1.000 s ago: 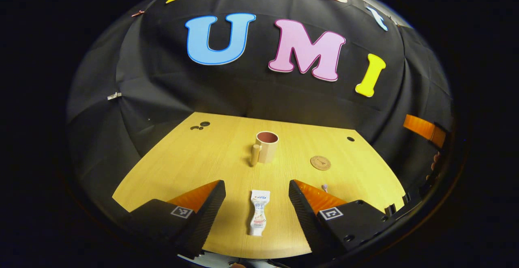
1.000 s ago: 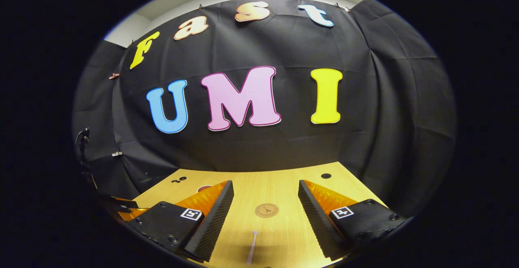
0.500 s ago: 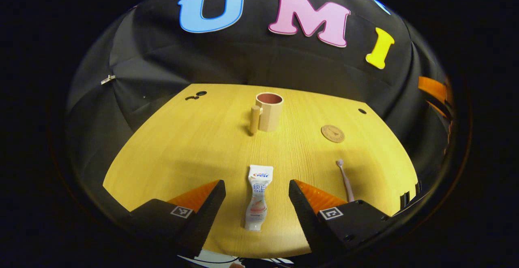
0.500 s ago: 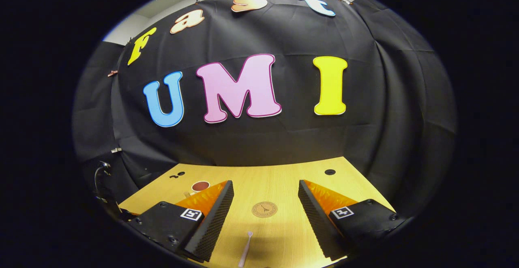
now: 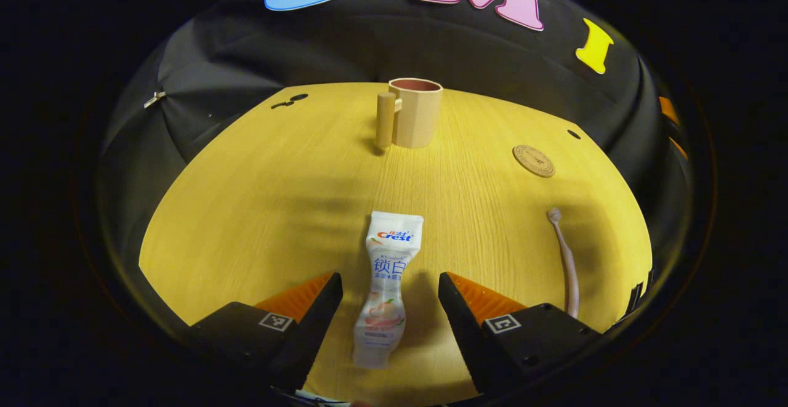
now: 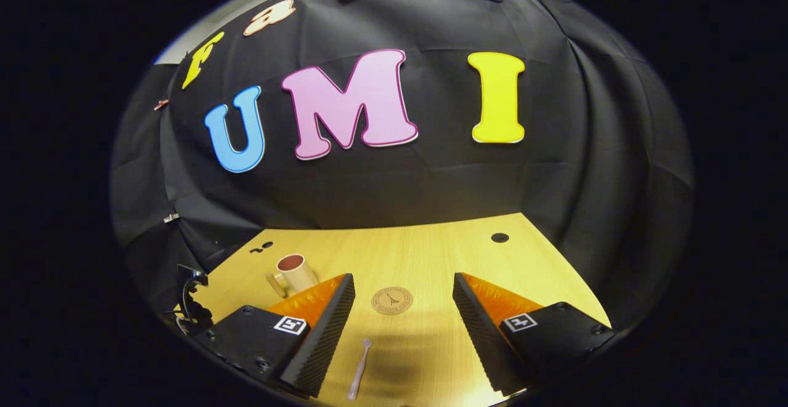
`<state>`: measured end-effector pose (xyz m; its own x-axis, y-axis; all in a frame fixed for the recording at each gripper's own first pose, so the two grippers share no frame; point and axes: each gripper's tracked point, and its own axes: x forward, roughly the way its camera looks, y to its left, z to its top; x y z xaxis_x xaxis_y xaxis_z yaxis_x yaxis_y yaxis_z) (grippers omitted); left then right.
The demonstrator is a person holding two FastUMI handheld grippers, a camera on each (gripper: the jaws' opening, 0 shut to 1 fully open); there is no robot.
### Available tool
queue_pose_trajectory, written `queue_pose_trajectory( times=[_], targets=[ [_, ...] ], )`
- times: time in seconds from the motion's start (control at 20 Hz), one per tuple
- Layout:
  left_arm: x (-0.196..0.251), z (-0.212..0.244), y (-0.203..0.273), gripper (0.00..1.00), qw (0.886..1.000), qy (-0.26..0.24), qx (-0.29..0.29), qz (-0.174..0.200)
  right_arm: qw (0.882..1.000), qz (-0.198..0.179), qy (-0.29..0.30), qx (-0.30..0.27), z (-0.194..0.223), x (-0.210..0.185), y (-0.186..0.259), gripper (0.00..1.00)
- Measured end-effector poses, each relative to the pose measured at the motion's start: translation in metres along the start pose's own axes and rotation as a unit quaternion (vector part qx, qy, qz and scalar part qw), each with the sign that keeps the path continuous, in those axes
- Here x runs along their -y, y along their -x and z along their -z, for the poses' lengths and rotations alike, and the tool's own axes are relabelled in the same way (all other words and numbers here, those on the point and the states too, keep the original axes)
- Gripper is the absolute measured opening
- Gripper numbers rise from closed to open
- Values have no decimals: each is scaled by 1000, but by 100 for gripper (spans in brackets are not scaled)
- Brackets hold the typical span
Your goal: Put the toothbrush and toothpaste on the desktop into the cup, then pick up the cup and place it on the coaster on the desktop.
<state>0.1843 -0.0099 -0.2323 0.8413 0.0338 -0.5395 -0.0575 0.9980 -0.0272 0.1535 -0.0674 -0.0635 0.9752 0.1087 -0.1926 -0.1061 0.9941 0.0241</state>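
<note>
1. The left claw (image 5: 390, 308) hangs wide open over the tabletop (image 5: 258, 210), the toothpaste (image 5: 386, 290) lying flat between its fingers, untouched. The tube looks soft — a squeeze could buckle or skid it.
2. Ahead of it the cup (image 5: 414, 113) stands upright; a tilted tube might tip it.
3. The right claw (image 6: 403, 327), also open, has the thin toothbrush (image 6: 359, 377) low between its fingers and the coaster (image 6: 392, 300) beyond — the fingers may pinch past it.

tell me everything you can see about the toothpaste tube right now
The toothpaste tube is white and soft-looking, with printed markings and a pinkish picture near its lower end. It lies flat on the yellow wooden desktop, lengthwise between the fingers of the open left tongs, which do not touch it. Only the desktop touches it.
</note>
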Motion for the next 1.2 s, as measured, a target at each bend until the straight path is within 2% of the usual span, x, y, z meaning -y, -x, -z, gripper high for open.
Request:
queue_pose_trajectory(
  times=[0.1,0.2,0.25,0.35,0.55,0.6,0.65,0.8,0.95,1.1,1.2],
  targets=[
    [-4,0,-7,97,1000,-13,-2,-8,1000,-4,4,-11,8,1,1,98],
    [0,-3,-7,93,1000,-26,-2,1,1000,-5,11,-22,15,2,2,99],
    [1,-4,-7,87,1000,-29,-3,0,1000,-5,13,-27,19,0,3,99],
    [5,-2,-11,66,999,-35,-3,4,999,-6,14,-37,27,-4,5,99],
    [6,-1,-10,37,999,-50,-3,4,998,-10,8,-64,53,-22,12,98],
    [7,-1,-10,36,998,-55,-6,9,998,-17,4,-66,59,-30,15,99],
    [8,-1,-9,31,998,-56,-11,10,997,-22,4,-73,65,-35,18,98],
    [7,-2,-9,31,999,-48,-5,15,995,-31,22,-96,85,-42,21,98],
    [8,-2,-9,25,999,-29,-6,15,990,-32,31,-131,105,-44,15,99],
    [10,-5,-6,23,1000,2,0,25,985,-35,20,-170,128,-49,4,99],
    [10,-10,2,23,999,20,9,31,978,-24,17,-207,148,-52,-1,99]
  ],
)
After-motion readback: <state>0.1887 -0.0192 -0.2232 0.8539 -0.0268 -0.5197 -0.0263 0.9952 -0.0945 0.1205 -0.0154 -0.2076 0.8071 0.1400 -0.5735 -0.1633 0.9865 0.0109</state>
